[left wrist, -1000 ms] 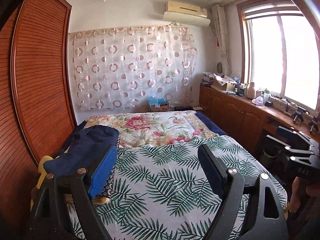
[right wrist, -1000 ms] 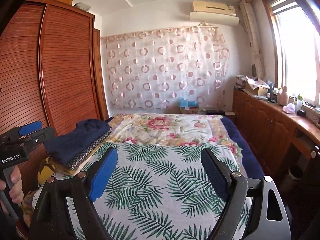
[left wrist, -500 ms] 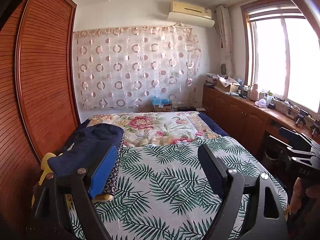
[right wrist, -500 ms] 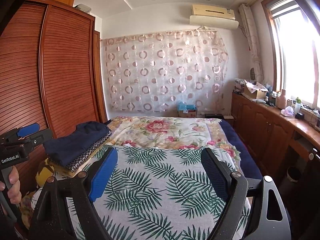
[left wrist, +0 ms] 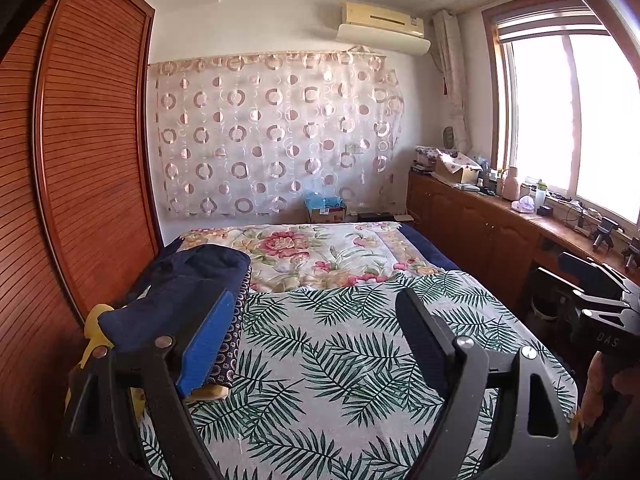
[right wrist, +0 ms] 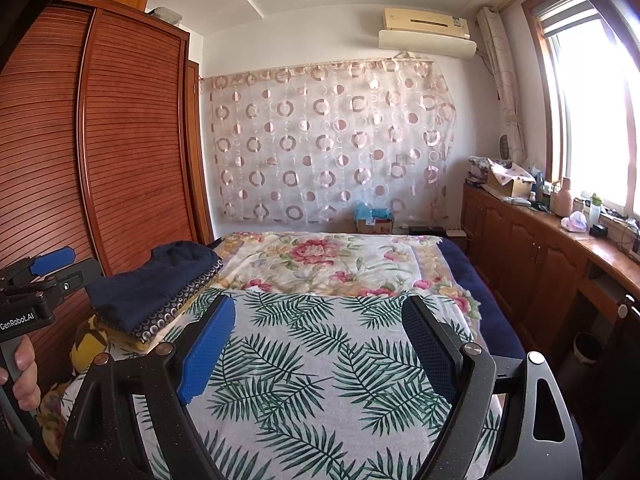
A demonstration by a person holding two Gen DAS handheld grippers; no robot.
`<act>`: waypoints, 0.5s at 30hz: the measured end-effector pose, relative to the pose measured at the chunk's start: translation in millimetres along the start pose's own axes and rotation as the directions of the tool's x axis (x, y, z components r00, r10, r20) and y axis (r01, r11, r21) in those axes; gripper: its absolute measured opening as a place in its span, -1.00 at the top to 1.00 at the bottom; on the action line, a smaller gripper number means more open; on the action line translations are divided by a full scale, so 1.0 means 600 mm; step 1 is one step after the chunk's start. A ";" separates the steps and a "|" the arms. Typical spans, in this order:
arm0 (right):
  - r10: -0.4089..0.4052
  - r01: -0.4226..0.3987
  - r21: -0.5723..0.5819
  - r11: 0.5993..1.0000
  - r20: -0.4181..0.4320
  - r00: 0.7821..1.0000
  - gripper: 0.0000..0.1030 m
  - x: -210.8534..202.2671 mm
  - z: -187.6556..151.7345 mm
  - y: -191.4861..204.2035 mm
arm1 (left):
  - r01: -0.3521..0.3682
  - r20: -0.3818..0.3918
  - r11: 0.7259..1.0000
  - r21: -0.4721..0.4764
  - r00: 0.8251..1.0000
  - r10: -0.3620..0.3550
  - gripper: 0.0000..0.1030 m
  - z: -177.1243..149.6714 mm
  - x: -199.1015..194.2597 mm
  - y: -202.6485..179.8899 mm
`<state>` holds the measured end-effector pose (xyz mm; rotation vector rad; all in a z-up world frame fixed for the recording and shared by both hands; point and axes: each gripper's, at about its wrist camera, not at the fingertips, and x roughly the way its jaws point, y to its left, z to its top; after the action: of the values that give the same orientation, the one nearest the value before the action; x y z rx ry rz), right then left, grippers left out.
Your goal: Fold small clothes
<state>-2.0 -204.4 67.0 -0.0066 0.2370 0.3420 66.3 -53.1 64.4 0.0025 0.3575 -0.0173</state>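
At the left edge of the bed (left wrist: 360, 344), a stack of folded clothes (left wrist: 176, 296) lies by the wardrobe (left wrist: 92, 168). The left gripper (left wrist: 316, 332) and right gripper (right wrist: 320, 340) hover above the leaf-print sheet, fingers apart, holding nothing.

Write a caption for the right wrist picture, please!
Open right gripper above the palm-leaf sheet, folded clothes stack at left.

Green palm fronds on white are covering the near sheet (left wrist: 340, 360), a pink-and-red floral quilt (left wrist: 320, 252) lying at 12 o'clock of it. At 9 o'clock, a navy garment (right wrist: 160, 280) is topping dark ring-dotted cloth (right wrist: 172, 312) and yellow fabric (right wrist: 88, 344). Blue pads (right wrist: 208, 344) are lining black gripper fingers.
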 end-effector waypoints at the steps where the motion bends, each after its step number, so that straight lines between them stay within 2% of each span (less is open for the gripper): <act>1: 0.000 0.000 0.000 1.000 0.001 1.000 -0.68 0.000 0.000 0.000 | 0.000 0.000 1.000 0.000 1.000 0.000 -0.62 0.000 0.000 0.000; 15: 0.002 -0.002 -0.003 1.000 0.006 1.000 -0.68 -0.001 -0.003 -0.004 | -0.002 0.001 1.000 0.001 1.000 0.002 -0.62 -0.001 0.000 0.001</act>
<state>-2.3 -207.2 65.4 -0.0086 0.2309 0.3440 66.2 -52.7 63.8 0.0041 0.3561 -0.0158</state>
